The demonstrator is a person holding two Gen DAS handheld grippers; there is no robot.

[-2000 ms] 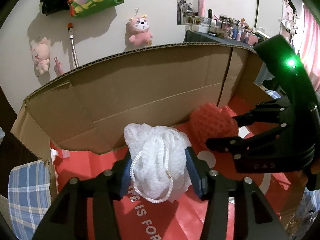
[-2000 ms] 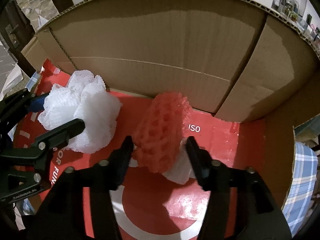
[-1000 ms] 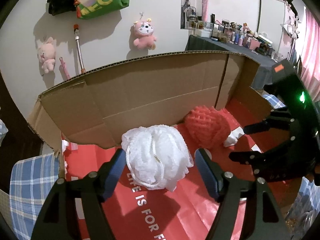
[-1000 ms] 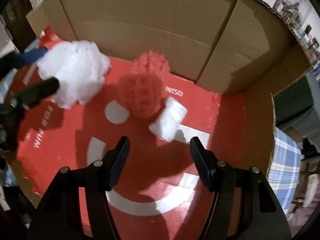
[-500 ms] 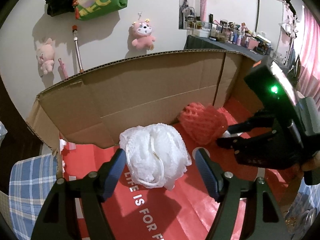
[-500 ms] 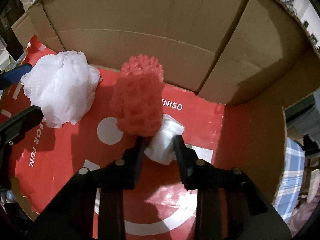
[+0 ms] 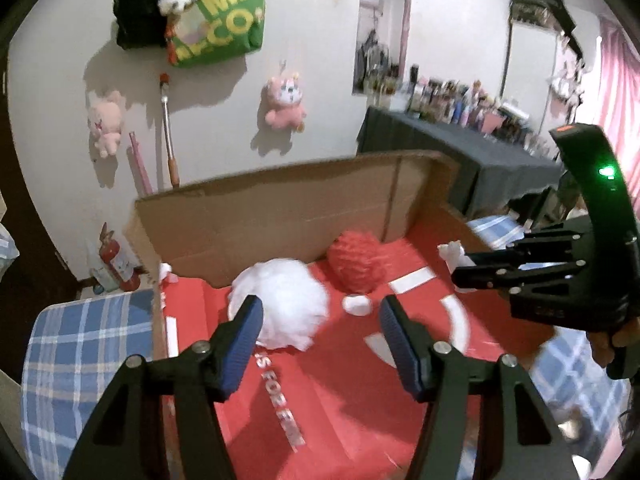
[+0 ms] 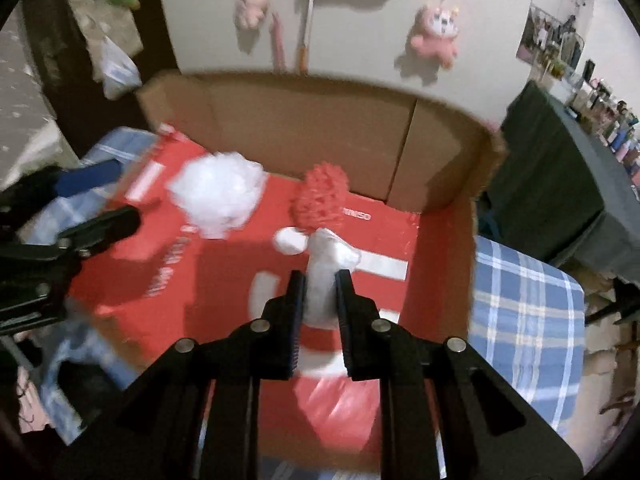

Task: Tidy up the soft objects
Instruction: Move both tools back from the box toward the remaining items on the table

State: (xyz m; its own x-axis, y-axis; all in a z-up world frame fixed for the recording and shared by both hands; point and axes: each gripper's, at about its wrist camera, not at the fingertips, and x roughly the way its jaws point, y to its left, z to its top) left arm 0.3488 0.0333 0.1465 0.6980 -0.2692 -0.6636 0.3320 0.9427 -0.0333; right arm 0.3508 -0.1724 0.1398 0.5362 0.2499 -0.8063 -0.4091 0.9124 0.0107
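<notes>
Now that the right gripper has closed on the small white roll, which lay on the red floor of the cardboard box a second ago, we see it lifted clear of the floor. The left gripper has let go of the white puff and drawn back; its jaws are closing slightly with nothing between them. The puff rests beside the red puff, both near the back wall. We judge that the roll is the next thing to place.
</notes>
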